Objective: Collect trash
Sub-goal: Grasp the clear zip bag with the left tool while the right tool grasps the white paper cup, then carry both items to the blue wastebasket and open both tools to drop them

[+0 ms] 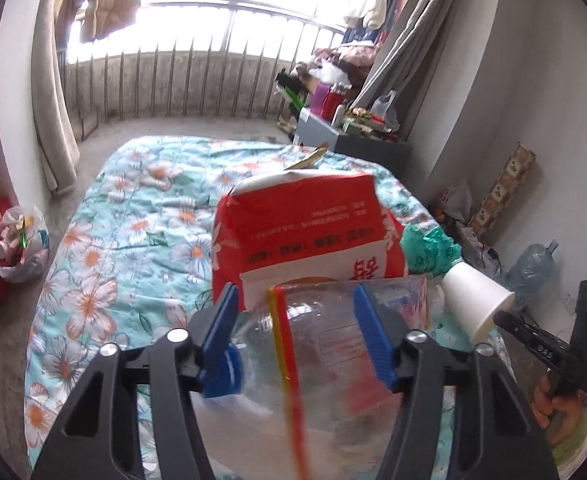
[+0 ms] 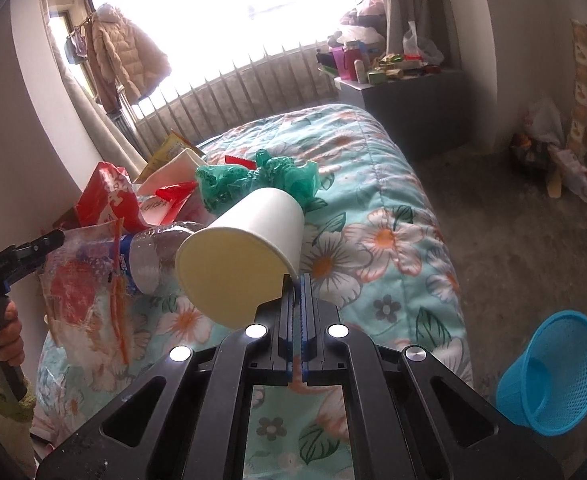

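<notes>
Trash on the bed (image 1: 105, 216): in the left wrist view, a clear plastic bag (image 1: 317, 344) sits between the half-spread left fingers (image 1: 221, 320), pad contact not discernible, red carton (image 1: 305, 224) just beyond. Right wrist view: paper cup (image 2: 245, 248), mouth toward camera, rim pinched by the closed right fingers (image 2: 299, 292); blue basket (image 2: 553, 372) on the floor, lower right.

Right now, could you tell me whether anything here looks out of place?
Yes: trash litters the bed: a red carton, a green bag and a clear bottle. The right gripper pinches a paper cup by its rim, tilted sideways.
</notes>
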Demonstrator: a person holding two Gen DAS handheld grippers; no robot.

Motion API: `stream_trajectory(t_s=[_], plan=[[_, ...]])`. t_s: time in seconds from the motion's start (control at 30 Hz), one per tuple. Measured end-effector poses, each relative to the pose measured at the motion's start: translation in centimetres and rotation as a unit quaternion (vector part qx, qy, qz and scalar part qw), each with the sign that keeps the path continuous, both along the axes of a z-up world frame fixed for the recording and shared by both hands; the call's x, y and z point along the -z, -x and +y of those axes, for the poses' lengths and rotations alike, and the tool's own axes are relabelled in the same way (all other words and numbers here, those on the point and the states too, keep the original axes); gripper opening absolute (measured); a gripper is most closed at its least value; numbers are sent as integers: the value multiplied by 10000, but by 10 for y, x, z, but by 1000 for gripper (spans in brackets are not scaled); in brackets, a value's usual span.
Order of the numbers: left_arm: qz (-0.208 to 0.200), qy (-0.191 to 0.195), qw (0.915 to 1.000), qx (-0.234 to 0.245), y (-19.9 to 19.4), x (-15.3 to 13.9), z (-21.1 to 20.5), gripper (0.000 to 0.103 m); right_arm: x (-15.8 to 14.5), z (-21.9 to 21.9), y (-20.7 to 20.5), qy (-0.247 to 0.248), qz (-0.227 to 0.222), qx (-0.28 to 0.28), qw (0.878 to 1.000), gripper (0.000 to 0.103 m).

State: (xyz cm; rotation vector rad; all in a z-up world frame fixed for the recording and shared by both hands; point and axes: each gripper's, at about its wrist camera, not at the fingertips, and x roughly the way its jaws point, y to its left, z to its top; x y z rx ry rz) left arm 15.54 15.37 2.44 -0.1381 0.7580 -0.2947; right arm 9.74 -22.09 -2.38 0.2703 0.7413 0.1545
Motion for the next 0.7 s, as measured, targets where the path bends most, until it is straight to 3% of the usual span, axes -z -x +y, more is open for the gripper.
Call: stream_trajectory(t_s=[0.17, 0.27, 0.47, 0.7], plan=[[-26, 272, 9996, 119, 6, -7, 6, 16, -5, 0, 6, 16, -57, 5, 10000, 1], [-247, 227, 9991, 242, 22, -16, 0, 4, -10, 3, 12, 6, -143, -4, 9999, 1], [-757, 387, 9948, 569, 58, -45, -12, 1, -22, 2, 25, -78, -332, -8, 9994, 1], [-1318, 696, 9792, 1376, 87, -94, -57, 0, -40, -20, 50, -209, -646, 267, 9973, 1]])
